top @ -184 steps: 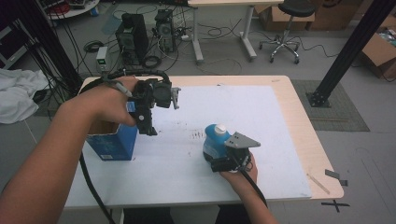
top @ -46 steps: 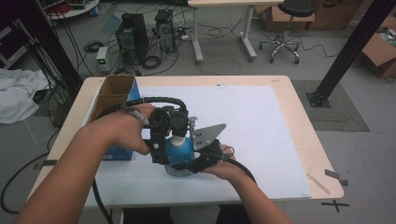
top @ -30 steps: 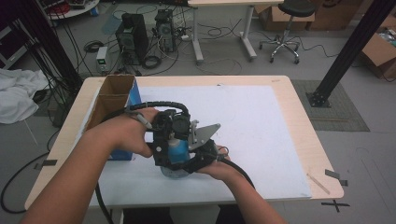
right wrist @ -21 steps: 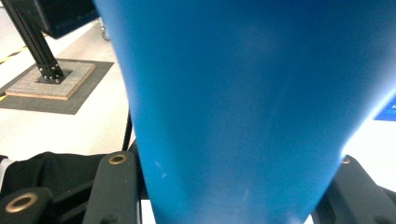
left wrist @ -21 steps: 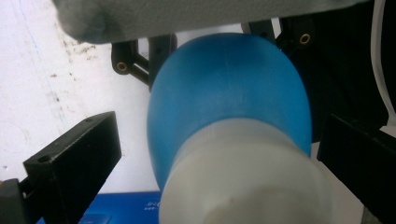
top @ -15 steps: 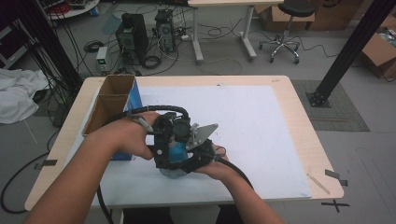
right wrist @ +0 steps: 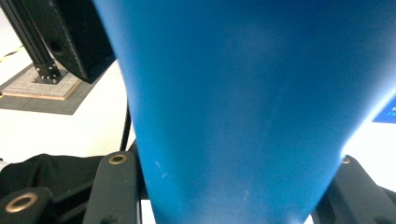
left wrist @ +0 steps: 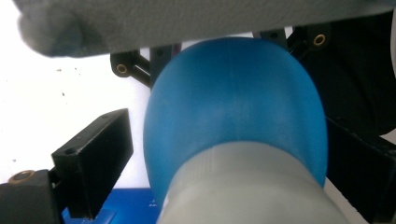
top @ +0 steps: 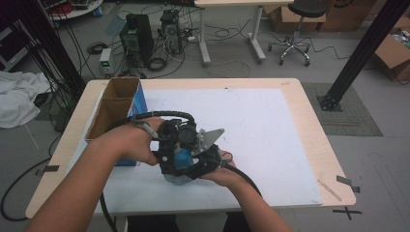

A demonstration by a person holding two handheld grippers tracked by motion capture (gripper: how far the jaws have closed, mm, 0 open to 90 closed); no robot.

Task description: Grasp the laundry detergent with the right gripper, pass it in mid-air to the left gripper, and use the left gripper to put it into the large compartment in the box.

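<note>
The blue bottle [top: 180, 162] sits low at about 6 o'clock on the white-covered tabletop [top: 270, 145], wedged between the two tools, with the open cardboard box [top: 113, 108] near it at 10 o'clock.

The right hand-held gripper [right wrist: 224, 186] is clamped on the bottle's blue body, which narrows down between its black jaws. In the left gripper view, the left hand-held gripper [left wrist: 224, 154] straddles the bottle where the rounded blue shoulder meets a pale grey collar [left wrist: 252, 186]. Its jaws have just been closing with the bottle between them. The left jaw shows a slim gap to the blue wall, so the pads do not seem to press yet.

By its look the bottle is smooth moulded plastic: probably light, fairly stiff, somewhat slick, and likely to yield a little under a hard squeeze. The narrow waist and the ridge of the collar look like the surest places to hold, since jaws on the curved shoulder could slide off.

Six seconds ago the hands were well apart, with the left one over the box at 9 o'clock and the right holding the bottle at 5 o'clock. Now both meet at the bottle, beside the box.
</note>
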